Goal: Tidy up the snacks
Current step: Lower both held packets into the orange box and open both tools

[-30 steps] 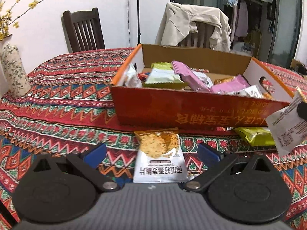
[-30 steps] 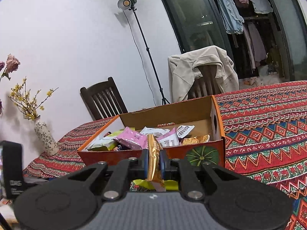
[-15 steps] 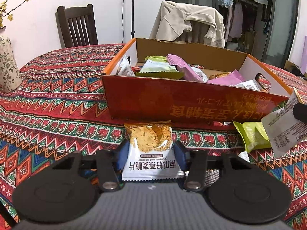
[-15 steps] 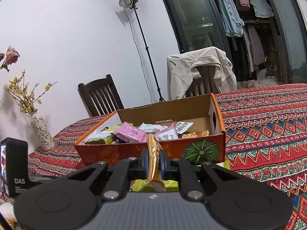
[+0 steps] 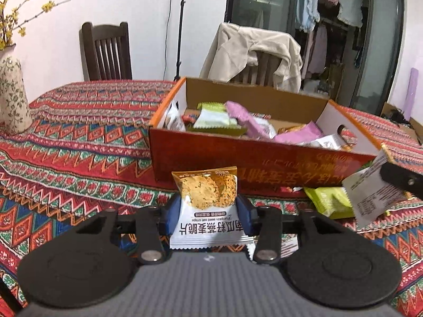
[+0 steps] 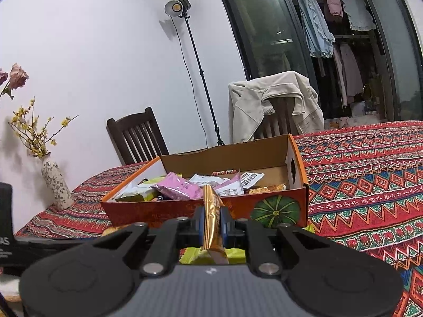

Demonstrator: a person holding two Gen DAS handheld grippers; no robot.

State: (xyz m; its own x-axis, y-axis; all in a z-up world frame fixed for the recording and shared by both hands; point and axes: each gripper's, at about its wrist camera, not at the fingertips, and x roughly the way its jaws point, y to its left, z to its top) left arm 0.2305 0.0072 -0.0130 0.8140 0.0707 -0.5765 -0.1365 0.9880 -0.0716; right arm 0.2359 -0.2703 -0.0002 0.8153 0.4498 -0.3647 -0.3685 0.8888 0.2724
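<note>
While our left gripper clamps its blue fingers on either side of a white-and-gold oat crisp packet, held just off the counter in front of the snack box, our right gripper is clenched on a gold wrapper seen edge-on, held in front of the same box. The box is an open orange carton with a pumpkin printed on its front, standing on the patterned cloth. Inside it we see a loose heap: a pink packet, a green-and-white packet, white wrappers with barcodes and something orange near the right end wall. A yellow-green packet lies on the counter just in front of the box, beneath our right gripper. A floral vase stands well apart to the left.
</note>
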